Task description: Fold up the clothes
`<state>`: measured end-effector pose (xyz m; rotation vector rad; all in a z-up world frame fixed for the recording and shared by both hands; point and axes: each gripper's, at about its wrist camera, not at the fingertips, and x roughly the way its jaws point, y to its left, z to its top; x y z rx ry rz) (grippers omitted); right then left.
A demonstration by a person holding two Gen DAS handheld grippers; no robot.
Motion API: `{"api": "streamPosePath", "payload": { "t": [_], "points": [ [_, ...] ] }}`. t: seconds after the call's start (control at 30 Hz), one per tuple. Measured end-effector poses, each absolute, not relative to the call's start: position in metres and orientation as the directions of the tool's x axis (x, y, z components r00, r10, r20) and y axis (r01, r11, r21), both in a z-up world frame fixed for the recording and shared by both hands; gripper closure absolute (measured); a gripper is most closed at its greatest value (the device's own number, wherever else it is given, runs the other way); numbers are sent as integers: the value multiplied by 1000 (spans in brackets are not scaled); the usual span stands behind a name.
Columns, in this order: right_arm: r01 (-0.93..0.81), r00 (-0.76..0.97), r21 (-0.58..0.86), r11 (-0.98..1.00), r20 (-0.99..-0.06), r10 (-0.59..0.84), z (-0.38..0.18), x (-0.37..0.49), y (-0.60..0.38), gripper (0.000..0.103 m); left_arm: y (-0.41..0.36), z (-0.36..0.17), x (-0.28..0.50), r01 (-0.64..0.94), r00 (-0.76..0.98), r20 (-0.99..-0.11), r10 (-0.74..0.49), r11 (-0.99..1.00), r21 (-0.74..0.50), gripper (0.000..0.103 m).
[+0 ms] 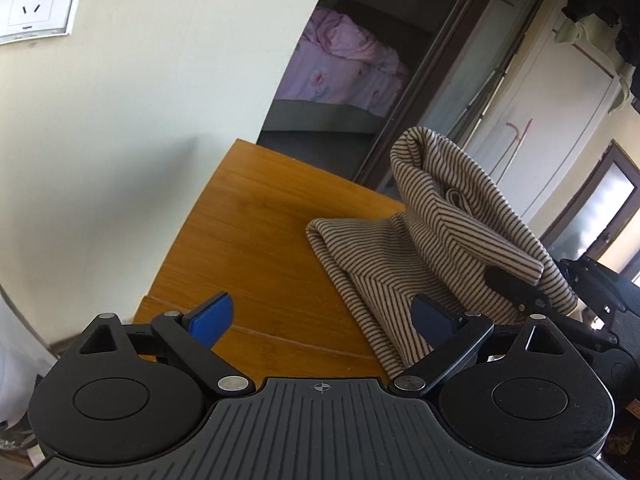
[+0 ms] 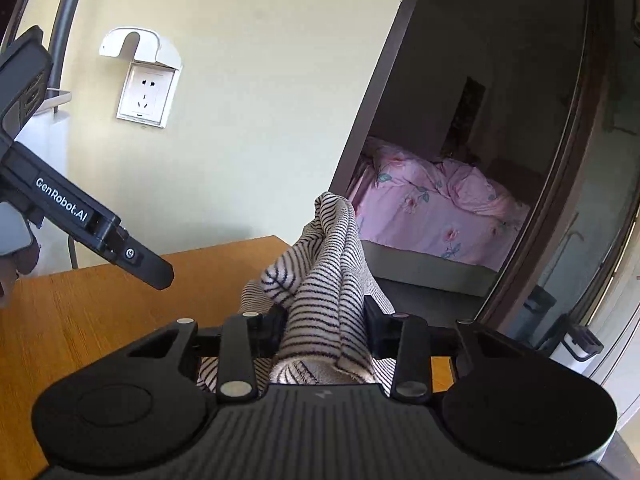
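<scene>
The right gripper [image 2: 324, 328] is clamping a bunched fold of the beige, dark-striped knit garment [image 1: 436, 236], its black jaws pressing the cloth from both sides. The left gripper [image 1: 324, 316] is standing released, its blue-padded fingers [image 1: 212, 316] spread wide over bare wood with nothing between them, the cloth lying just beside the right-hand pad. The garment is sitting on the honey-coloured wooden table [image 1: 256, 232], part of it flat and part rising in a peak above the right gripper's hold. It is looking soft, light and limp, likely to sag and slide wherever it is unsupported, so an edge or corner of the flat layer probably suits the free gripper best. Crumpled as it is, its long axis cannot be told for certain; the flat part seems to be running from the grippers towards the table's far edge.
</scene>
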<state>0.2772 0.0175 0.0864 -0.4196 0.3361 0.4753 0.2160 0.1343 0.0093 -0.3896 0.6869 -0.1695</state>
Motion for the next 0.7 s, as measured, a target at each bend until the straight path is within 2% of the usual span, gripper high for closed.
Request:
{"api": "streamPosePath", "payload": {
  "t": [0.07,0.13,0.2,0.27,0.3,0.33,0.37,0.4,0.43,0.5,0.57,0.7],
  "points": [
    [-550,799,-291,783,-457,392,73,274,19,66,130,9,217,37,759,-583,-288,914,-403,4],
    [-574,782,-295,764,-472,407,59,267,27,64,126,8,218,48,755,-585,-296,915,-401,4],
    [-547,814,-346,762,-431,389,52,261,34,57,125,8,218,52,754,-587,-294,918,-393,5],
    [-520,840,-386,762,-395,373,49,257,38,39,126,8,218,43,755,-591,-286,920,-390,5],
    [-517,842,-391,761,-392,371,48,259,38,38,128,8,218,35,755,-592,-281,920,-391,5],
    [-515,844,-395,761,-389,369,48,260,38,38,129,8,218,29,756,-594,-277,919,-392,5],
    [-515,842,-378,769,-388,373,50,263,35,55,131,8,218,24,757,-593,-274,919,-394,5],
    [-507,847,-359,784,-376,376,58,266,30,64,133,8,217,21,759,-592,-271,919,-394,5],
    [-492,857,-346,799,-355,373,67,268,25,68,135,8,216,19,760,-592,-268,920,-392,5],
    [-461,876,-317,829,-314,367,85,271,15,70,139,7,217,12,760,-593,-264,919,-394,5],
    [-453,886,-413,790,-305,348,89,270,23,71,142,12,221,12,767,-578,-280,906,-423,5],
    [-568,819,-523,636,-439,370,55,268,56,71,133,35,236,93,794,-497,-350,878,-470,5]
  ]
}}
